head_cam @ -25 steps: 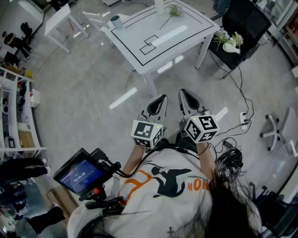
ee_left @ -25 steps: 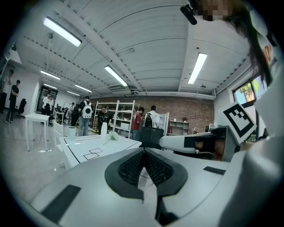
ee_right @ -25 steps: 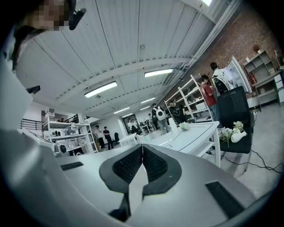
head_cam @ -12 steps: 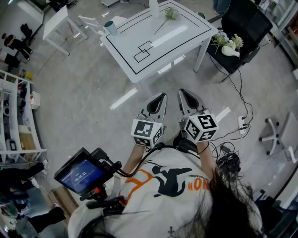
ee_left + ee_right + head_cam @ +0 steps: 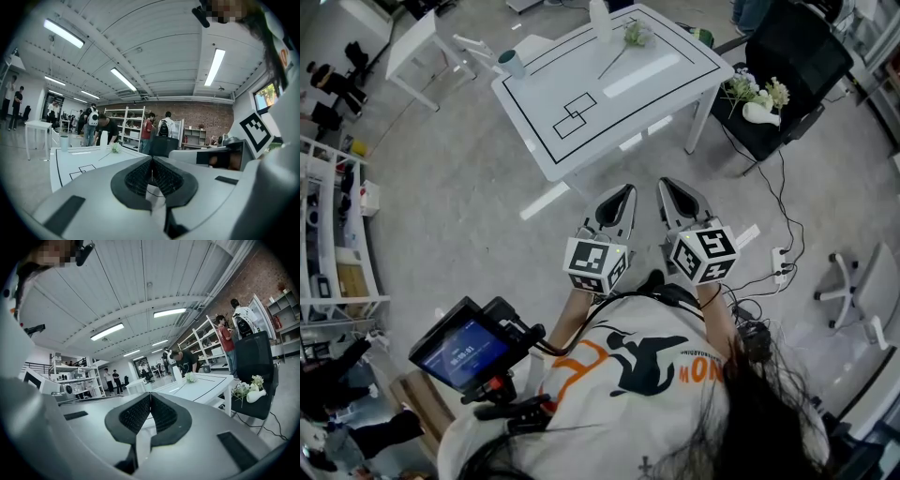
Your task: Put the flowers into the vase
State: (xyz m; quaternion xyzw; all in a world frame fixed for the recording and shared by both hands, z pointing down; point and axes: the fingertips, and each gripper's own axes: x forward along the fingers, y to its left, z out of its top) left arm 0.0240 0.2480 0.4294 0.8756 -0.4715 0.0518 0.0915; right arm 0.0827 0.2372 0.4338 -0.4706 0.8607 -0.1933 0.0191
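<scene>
Flower point(image 5: 634, 35): flat on white tabletop point(image 5: 581, 131) at 12 o'clock, head near vase point(image 5: 600, 18), stem toward 7 o'clock. Left tongs point(image 5: 622, 197), right tongs point(image 5: 668, 190): pressed together, empty, level, side by side, well apart from tabletop; likely carry posture ahead of any reach

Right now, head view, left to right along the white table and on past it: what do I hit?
Pale green cup → black double-square outline → tall white vase → pale flower head on a thin stem → black chair holding a flower bunch.
</scene>
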